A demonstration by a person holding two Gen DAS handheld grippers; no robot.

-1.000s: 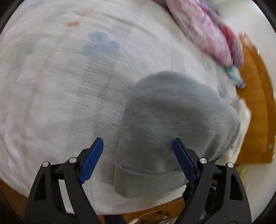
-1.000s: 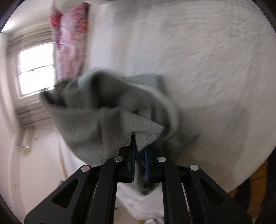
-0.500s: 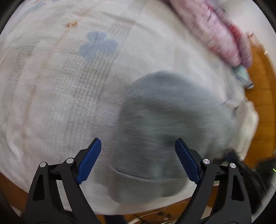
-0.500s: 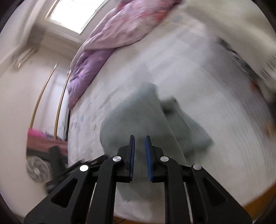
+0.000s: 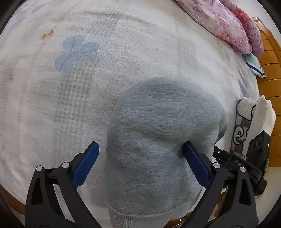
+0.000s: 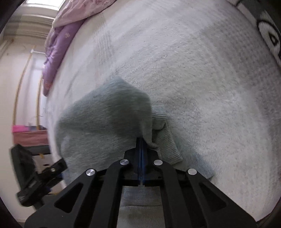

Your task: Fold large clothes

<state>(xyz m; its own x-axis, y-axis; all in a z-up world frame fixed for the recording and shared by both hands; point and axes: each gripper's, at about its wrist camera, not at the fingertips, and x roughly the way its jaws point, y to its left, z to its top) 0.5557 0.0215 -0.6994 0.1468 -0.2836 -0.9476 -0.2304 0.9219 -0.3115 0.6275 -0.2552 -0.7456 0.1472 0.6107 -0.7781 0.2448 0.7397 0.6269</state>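
Under me: bed [image 5: 123, 57] in white fleece, pink-purple quilt [image 5: 226, 22] at far edge, wooden bed frame [image 5: 270, 57], bright window [image 6: 43, 2] top left

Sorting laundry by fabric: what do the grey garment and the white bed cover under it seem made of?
Grey garment: probably cotton-blend sweatshirt knit, matte and heathered, with a ribbed hem. Bed cover: looks like plush terry or fleece, its nubby looped pile visible; the fibre itself can't be told.

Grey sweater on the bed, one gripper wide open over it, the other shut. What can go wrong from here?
1. The left gripper, whose jaws have just been opening, straddles a bulge of the grey sweater; closing here may pinch several layers and bunch the fold.
2. The right gripper looks shut beside a fold with nothing clearly between its pads; pulling may move nothing.
3. The ribbed cuff pokes out and may stay untucked.
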